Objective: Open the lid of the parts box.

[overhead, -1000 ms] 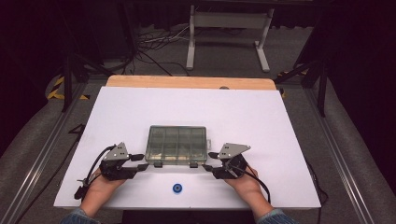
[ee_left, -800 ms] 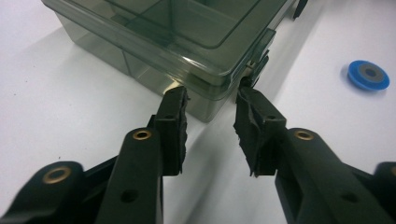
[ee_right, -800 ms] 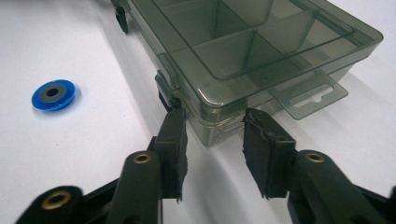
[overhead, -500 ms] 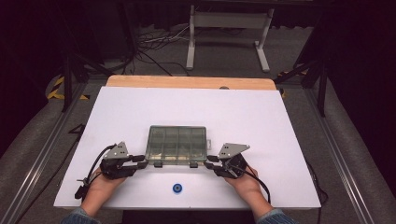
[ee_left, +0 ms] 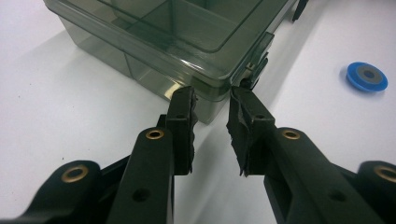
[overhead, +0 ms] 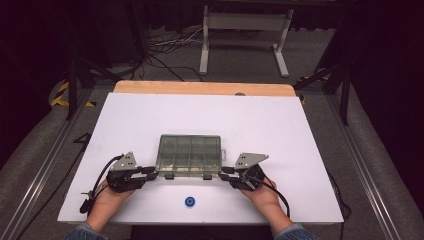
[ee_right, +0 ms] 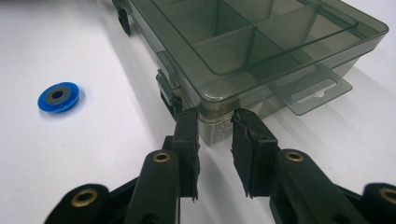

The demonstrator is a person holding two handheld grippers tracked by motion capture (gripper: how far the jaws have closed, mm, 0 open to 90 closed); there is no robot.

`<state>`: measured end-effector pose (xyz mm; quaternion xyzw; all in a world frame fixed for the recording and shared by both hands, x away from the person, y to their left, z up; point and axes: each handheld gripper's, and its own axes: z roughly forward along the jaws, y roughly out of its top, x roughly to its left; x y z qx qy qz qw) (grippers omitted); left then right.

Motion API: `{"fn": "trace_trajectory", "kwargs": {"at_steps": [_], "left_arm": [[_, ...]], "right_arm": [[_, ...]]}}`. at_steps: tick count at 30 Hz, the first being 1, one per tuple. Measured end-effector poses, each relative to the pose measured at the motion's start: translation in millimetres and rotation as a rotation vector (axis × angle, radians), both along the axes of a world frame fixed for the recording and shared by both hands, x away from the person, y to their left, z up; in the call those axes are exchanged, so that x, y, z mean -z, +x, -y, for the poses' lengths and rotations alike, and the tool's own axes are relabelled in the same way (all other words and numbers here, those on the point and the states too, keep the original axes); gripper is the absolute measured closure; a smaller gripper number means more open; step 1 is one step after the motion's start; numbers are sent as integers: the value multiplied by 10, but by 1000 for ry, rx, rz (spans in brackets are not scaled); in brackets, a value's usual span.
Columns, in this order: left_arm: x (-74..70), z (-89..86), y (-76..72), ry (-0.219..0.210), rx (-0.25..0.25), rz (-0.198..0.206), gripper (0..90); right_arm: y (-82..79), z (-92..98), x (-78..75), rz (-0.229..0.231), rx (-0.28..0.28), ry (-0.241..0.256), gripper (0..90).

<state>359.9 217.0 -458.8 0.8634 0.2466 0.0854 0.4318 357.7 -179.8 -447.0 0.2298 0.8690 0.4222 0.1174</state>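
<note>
— At centre frame in the high view, where does the compartment box [overhead: 189, 154] sit?
— On the white table [overhead: 280, 130], lid closed, between both grippers.
— Left gripper [ee_left: 211, 105]?
— Jaws parted, tips at the box's near corner.
— Right gripper [ee_right: 215, 122]?
— Same, parted at the opposite corner. Blue disc [overhead: 189, 201] lies lower centre.

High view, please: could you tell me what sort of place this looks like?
Probably a lab recording station: a white table on a dark floor, loose cables and a metal stand behind it.
</note>
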Motion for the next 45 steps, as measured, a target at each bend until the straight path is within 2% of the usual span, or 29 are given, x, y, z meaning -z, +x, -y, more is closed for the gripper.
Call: {"fn": "trace_trajectory", "kwargs": {"at_steps": [8, 10, 11, 16, 19, 23, 27, 29, 34, 37, 40, 41, 42, 44, 45], "left_arm": [[-9, 0, -12, 9, -1, 15, 719], [-13, -6, -10, 8, 5, 20, 754], [-19, -9, -12, 2, 8, 24, 764], [-39, -20, -18, -15, 8, 38, 767], [-50, -9, -34, -33, 9, 37, 767], [-78, -22, -46, -47, 7, 69, 768], [-115, -49, -64, -83, -17, 114, 778], [-127, -54, -73, -98, -18, 123, 779], [-139, -56, -83, -115, -31, 147, 779], [-145, -45, -90, -113, -32, 156, 780], [-148, -44, -87, -118, -34, 159, 780], [-149, -43, -86, -119, -34, 160, 779], [-149, -42, -85, -123, -33, 158, 779], [-148, -43, -84, -123, -33, 158, 779], [-143, -41, -81, -129, -30, 154, 779]], "right_arm": [[1, 4, -3, -3, -1, 4, 729], [-1, 8, -7, -2, 0, 6, 742], [-5, 11, -12, -4, -2, 9, 770], [-13, 20, -29, 5, -4, 16, 792], [-27, 25, -57, 18, -7, 37, 825], [-32, 26, -67, 35, -8, 49, 833], [-38, 33, -96, 72, -2, 83, 844], [-38, 36, -105, 83, 2, 96, 846], [-37, 53, -117, 79, 5, 128, 843], [-40, 50, -118, 83, 5, 120, 826], [-44, 42, -114, 82, 7, 109, 779], [-40, 37, -109, 79, 10, 101, 716], [-26, 29, -95, 66, 22, 86, 591], [-6, 12, -66, 41, 55, 60, 483], [0, 1, -62, 46, 56, 51, 432]]}}
